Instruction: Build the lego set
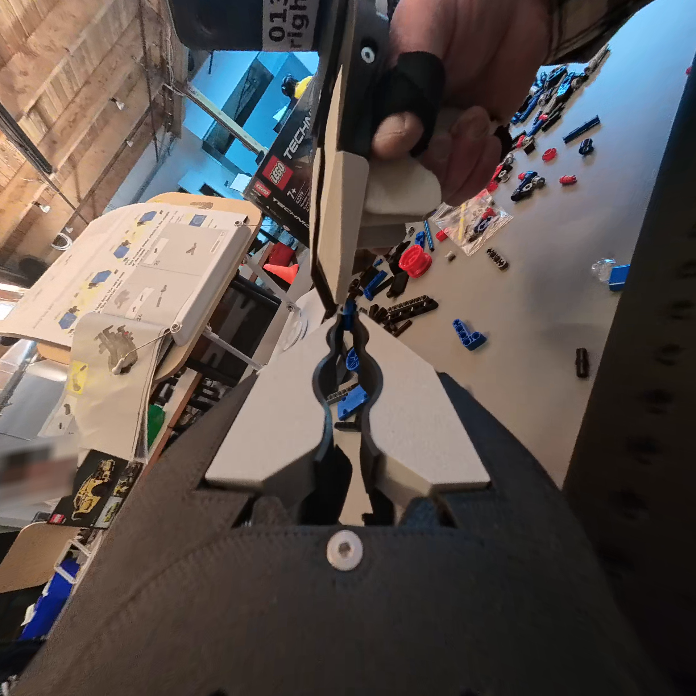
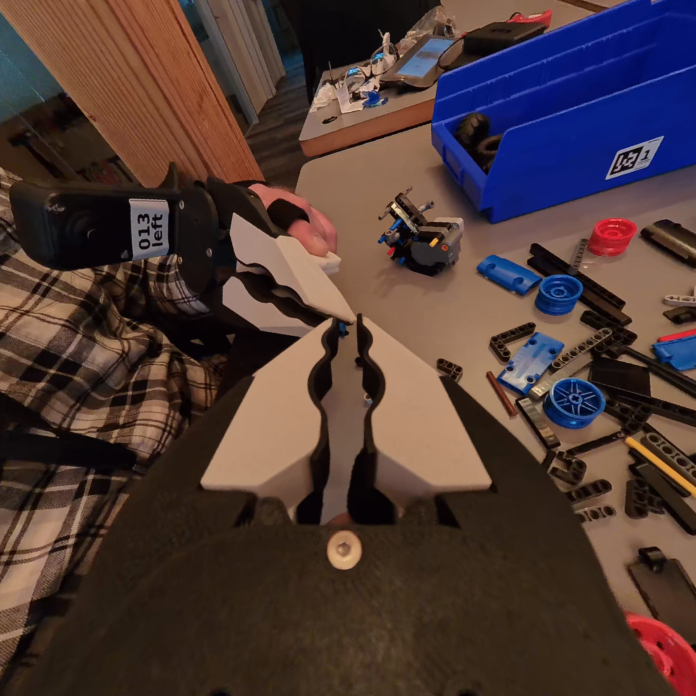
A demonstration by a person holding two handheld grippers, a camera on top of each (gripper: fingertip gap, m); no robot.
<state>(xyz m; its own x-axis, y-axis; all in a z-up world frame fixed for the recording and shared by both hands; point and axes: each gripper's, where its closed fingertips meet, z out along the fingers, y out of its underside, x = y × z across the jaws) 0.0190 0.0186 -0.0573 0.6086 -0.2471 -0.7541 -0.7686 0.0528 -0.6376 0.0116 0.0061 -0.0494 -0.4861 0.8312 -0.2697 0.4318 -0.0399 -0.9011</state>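
The fingers of the left gripper (image 1: 348, 314) were nearly closed, pinching a small blue lego piece (image 1: 348, 312) at their very tips. The right gripper (image 2: 345, 324) met it tip to tip; its fingers stood a narrow gap apart, and the same blue piece (image 2: 342, 330) sat against its left fingertip; whether it gripped the piece could not be told. Both were held above the grey table (image 2: 433, 312), where a half-built lego model (image 2: 422, 241) and a blue bin (image 2: 565, 113) stood beyond.
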